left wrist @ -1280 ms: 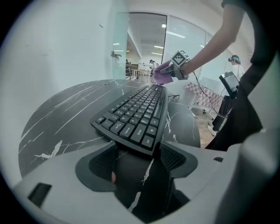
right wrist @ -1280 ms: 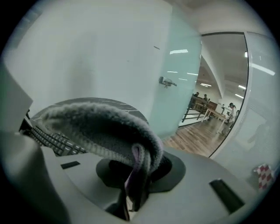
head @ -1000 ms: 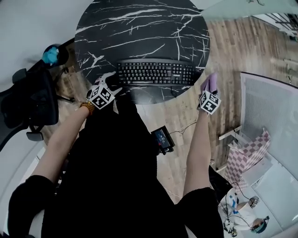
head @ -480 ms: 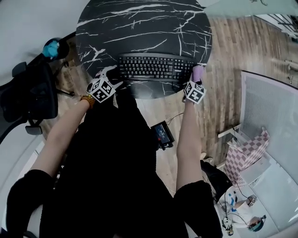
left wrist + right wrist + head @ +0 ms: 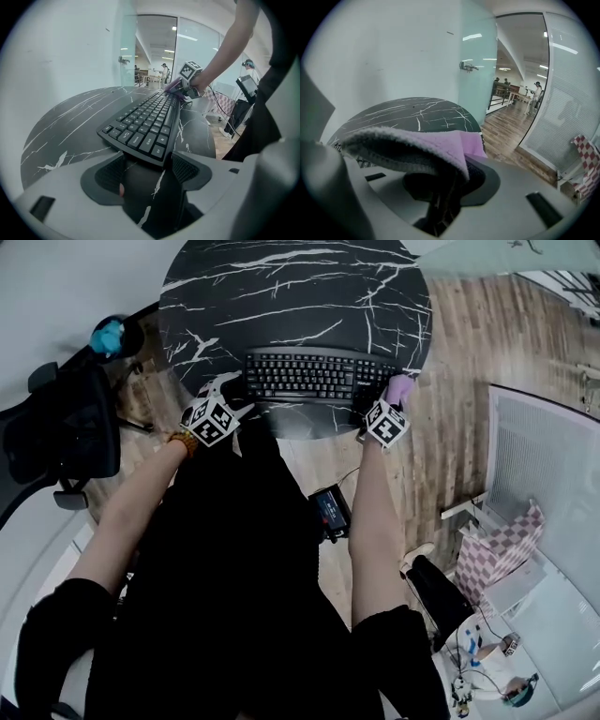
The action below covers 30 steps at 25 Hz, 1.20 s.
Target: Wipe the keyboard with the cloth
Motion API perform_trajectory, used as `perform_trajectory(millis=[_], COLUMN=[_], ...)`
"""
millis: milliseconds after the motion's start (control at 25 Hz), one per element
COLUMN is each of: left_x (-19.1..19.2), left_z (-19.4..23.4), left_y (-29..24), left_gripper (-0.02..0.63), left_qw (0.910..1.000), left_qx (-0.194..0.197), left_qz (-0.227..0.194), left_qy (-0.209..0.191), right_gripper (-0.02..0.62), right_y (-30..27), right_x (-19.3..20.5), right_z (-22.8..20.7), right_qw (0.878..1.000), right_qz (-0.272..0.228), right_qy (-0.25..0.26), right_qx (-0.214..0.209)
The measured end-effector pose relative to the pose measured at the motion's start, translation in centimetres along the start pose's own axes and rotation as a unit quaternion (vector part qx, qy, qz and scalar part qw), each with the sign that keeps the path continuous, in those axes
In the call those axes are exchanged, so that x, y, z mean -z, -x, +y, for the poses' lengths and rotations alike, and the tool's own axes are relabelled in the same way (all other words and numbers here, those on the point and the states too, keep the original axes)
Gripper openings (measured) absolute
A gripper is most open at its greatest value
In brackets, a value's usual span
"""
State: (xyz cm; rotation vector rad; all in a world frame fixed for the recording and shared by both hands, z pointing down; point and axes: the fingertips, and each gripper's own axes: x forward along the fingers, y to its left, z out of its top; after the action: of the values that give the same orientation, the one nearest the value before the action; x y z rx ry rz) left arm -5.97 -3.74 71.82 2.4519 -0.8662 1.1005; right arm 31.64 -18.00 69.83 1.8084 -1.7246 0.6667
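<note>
Black marble-look round table w/ white veins, seen from above. We see a black keyboard lying near its front edge. Left gripper: jaws apart, w/ the keyboard's left end just ahead of them. Right gripper: jaws clamped on a lilac cloth, which sits at the keyboard's right end. Wood-plank floor lies to the right.
</note>
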Motion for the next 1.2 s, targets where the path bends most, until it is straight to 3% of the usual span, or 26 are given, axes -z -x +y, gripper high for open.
perform_trajectory(millis=[320, 1000, 1200], left_x=[0.1, 0.1, 0.0], left_z=[0.0, 0.1, 0.1], left_y=[0.0, 0.1, 0.0], left_gripper=[0.311, 0.311, 0.311], left_qw=[1.0, 1.0, 1.0], left_qx=[0.0, 0.001, 0.001], left_qz=[-0.001, -0.006, -0.006], left_qy=[0.0, -0.005, -0.005], right_gripper=[0.083, 0.083, 0.083], right_y=[0.8, 1.5, 1.9], right_x=[0.5, 1.1, 0.8], right_z=[2.3, 5.1, 7.1], right_qw=[0.999, 0.997, 0.998], right_qz=[-0.014, -0.004, -0.007], right_qy=[-0.041, -0.076, -0.055], right_qx=[-0.024, -0.02, -0.038])
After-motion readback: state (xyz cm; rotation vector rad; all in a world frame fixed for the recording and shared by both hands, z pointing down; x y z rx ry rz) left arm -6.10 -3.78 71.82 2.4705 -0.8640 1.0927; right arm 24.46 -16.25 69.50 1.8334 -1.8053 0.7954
